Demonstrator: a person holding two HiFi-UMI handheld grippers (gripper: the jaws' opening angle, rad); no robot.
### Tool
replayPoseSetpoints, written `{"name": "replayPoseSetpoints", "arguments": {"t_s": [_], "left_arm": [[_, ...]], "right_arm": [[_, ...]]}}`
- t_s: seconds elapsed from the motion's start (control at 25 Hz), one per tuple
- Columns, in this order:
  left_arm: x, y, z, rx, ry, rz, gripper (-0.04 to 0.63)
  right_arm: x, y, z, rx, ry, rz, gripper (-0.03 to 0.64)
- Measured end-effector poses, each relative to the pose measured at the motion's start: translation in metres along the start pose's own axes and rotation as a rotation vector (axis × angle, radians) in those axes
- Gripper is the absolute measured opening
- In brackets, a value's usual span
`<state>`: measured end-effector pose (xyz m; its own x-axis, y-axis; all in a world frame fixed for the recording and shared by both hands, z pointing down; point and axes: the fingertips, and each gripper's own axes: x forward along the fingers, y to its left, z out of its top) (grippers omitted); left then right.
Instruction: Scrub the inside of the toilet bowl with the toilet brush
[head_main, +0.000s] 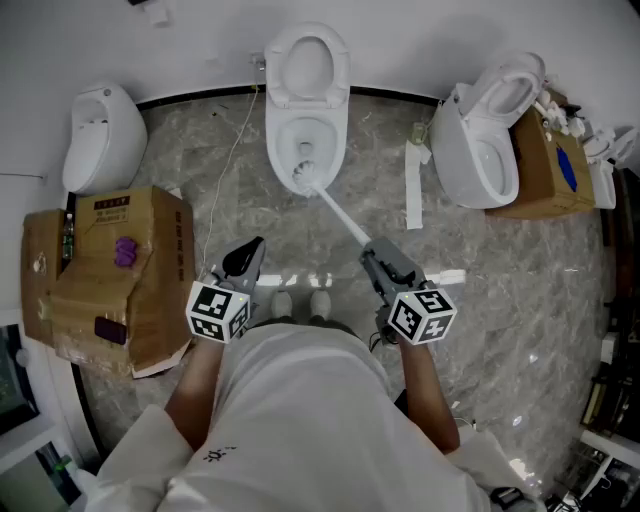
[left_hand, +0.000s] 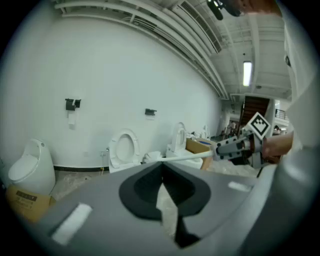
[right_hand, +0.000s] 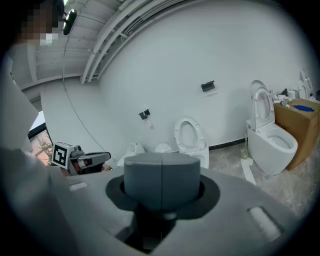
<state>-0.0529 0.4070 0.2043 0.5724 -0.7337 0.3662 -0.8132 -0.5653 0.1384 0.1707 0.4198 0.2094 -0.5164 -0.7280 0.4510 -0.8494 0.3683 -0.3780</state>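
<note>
Grey left gripper (head_main: 250, 247) hangs idle, jaws together on nothing. Toilet brush (head_main: 335, 212) has its head down inside the toilet bowl (head_main: 338, 135), and the right gripper (head_main: 368, 250) is clamped on its handle. I judge scrubbing under way, with most of the bowl left.

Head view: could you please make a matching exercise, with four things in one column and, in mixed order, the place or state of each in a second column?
Things:
1. brush head
2. purple object
3. left gripper
4. right gripper

Place or state:
A. shut on the brush handle
B. inside the bowl of the middle toilet
C. on top of the left box
D. holds nothing

Pairs: 1-B, 2-C, 3-D, 4-A.
</note>
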Motion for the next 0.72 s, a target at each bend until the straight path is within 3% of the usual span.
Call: {"name": "replayPoseSetpoints", "arguments": {"t_s": [0.72], "left_arm": [[-0.016,0.031,0.003,0.006,-0.021,-0.043,-0.011]], "right_arm": [[0.011,0.025,-0.003,0.036,-0.003,-0.042,0.146]]}}
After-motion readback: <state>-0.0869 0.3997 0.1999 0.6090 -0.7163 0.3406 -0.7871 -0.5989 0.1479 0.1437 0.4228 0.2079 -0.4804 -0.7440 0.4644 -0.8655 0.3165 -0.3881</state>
